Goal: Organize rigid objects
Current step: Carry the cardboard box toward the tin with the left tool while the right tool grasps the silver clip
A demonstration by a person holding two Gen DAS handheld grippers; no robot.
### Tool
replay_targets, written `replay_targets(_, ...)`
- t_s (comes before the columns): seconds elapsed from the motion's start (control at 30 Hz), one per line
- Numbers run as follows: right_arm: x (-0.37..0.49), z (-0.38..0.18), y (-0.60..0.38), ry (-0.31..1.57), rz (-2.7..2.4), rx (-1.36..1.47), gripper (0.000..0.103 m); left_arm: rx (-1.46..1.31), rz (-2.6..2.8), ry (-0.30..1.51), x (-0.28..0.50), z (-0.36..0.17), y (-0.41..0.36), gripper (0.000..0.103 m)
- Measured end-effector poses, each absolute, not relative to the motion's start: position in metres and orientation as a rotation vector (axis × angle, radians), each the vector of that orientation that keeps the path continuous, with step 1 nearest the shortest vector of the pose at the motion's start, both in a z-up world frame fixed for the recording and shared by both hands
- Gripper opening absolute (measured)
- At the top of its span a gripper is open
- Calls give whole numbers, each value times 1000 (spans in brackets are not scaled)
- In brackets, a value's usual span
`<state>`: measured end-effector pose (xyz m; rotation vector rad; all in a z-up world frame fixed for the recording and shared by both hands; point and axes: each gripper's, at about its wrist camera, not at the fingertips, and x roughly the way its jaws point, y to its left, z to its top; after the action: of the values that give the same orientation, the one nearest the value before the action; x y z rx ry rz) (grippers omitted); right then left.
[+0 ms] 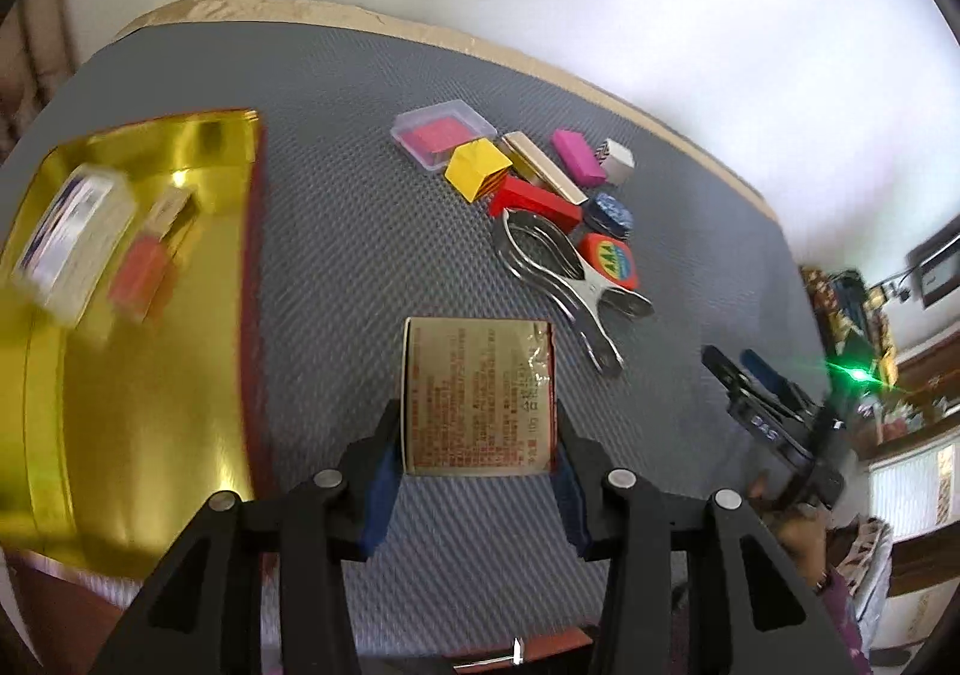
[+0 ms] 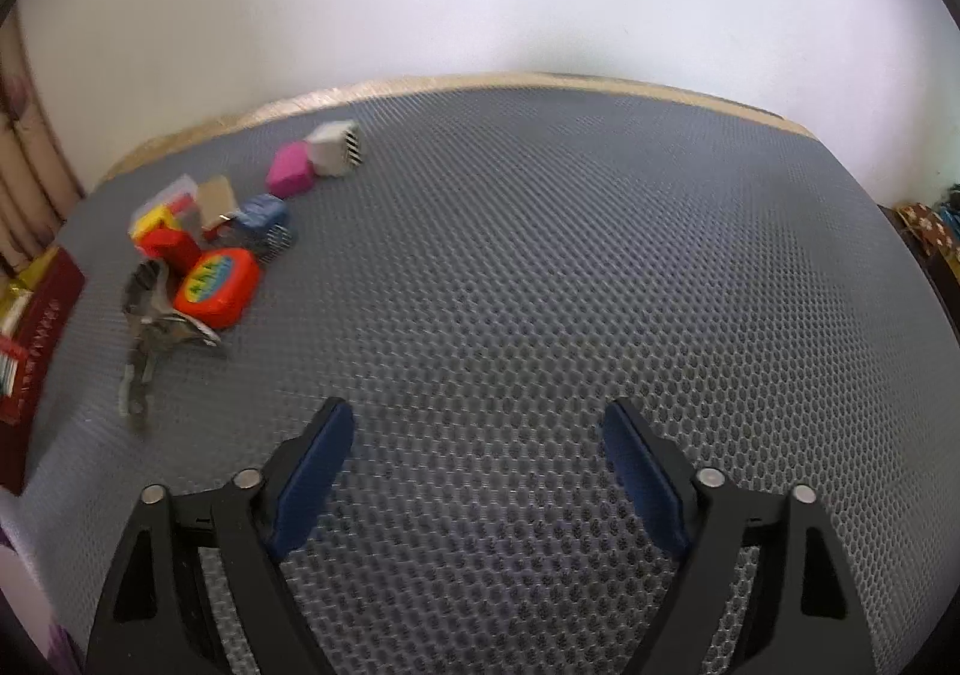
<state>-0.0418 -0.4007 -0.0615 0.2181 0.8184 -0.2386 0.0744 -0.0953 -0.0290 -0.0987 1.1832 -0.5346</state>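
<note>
Two left fingers (image 1: 384, 435) clamp a tan printed box (image 1: 478, 396); the right gripper (image 2: 477, 435), at four o'clock, gapes empty.

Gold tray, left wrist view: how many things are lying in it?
2. A white box lies at the left of the gold tray; an orange and tan pack lies just right of it. The tray's near part runs out of frame, so more may be hidden.
</note>
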Motion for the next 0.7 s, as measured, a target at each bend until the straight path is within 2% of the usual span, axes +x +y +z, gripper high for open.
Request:
replay_targets(0.1,-39,-45,-376,795,-65,184,61,-118,-524,1157,60,-16,-79,45)
replay_targets(0.27,-15,-13,-309,811,154,-21,59,-137,-504,1119,49,1,-56,45)
replay_targets(0.4,21,-10,-274,875,234,-156,49,-138,-473,1072,44,14,-36,45)
replay_targets(0.7,73,-31,-260,1041,235,-253,47,-204,-426,1063,51,16,14,45)
